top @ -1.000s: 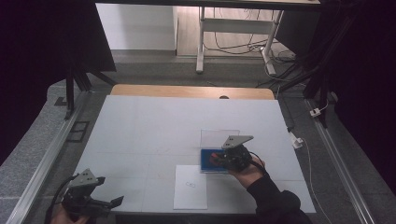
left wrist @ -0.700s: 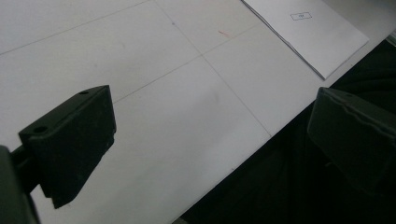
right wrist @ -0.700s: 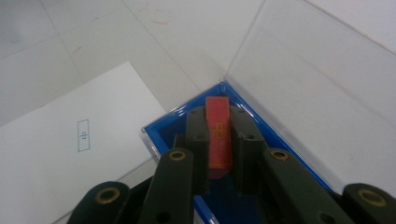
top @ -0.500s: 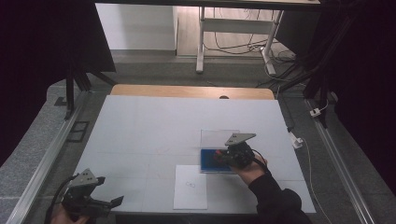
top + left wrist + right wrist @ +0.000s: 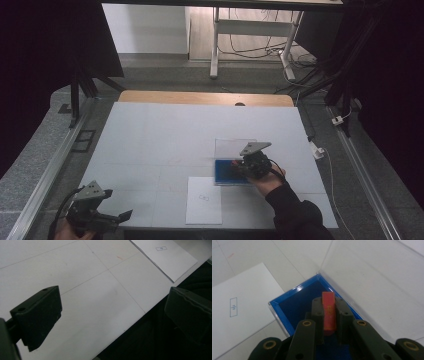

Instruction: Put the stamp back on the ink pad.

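Holding red card (image 5: 329,311) edgewise, right gripper (image 5: 329,315) angled down over blue box (image 5: 297,302).

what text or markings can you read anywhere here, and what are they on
No text can be read anywhere.
White sheet: a small blue-outlined box with a mark inside, too small and blurred to read.
Red piece held between the jaws of the right gripper over the blue case: faint yellowish lines, not readable as characters.

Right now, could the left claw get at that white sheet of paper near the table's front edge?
Probably yes. The left claw is open and empty at the front corner, and only bare table lies between it and the paper; the right claw is busy over the blue case.
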`<state>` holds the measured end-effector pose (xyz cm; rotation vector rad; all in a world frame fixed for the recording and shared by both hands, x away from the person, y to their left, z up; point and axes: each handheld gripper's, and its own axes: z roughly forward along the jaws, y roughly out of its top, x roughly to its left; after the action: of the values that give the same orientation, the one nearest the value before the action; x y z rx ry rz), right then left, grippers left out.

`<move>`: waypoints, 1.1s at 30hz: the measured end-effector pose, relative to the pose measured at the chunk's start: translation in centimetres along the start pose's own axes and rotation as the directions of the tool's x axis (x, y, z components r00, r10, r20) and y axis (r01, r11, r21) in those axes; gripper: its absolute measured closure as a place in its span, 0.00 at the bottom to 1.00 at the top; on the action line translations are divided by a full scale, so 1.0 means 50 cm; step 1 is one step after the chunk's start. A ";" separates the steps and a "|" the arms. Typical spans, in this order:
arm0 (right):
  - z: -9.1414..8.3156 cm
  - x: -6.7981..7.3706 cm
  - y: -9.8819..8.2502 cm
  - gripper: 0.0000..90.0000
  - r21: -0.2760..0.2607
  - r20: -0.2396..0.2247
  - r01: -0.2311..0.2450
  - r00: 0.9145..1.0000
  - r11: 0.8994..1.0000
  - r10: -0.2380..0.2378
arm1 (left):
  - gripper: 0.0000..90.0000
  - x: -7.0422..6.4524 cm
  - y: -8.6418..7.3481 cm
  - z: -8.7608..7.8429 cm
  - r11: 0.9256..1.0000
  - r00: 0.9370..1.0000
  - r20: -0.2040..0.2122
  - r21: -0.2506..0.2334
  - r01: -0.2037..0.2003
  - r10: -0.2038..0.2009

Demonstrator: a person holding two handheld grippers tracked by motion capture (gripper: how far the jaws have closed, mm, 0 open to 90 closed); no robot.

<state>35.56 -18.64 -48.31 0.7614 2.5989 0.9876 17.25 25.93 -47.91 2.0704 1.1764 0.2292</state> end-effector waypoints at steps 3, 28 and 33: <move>0.006 0.000 -0.001 0.89 0.012 0.003 0.002 1.000 1.000 -0.002 | 0.02 0.000 0.000 0.000 1.000 1.000 0.000 0.000 0.000 0.000; -0.002 0.001 0.002 0.77 -0.019 0.004 -0.031 1.000 0.999 0.031 | 0.02 0.000 0.000 0.000 1.000 1.000 0.000 0.000 0.001 -0.001; -0.010 0.001 0.003 0.69 -0.038 0.000 -0.039 0.999 0.999 0.039 | 0.02 0.000 0.000 0.000 1.000 1.000 0.000 0.000 0.000 0.000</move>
<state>35.36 -18.78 -47.83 0.8062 2.5667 1.0445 17.26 25.92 -47.92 2.0704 1.1770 0.2290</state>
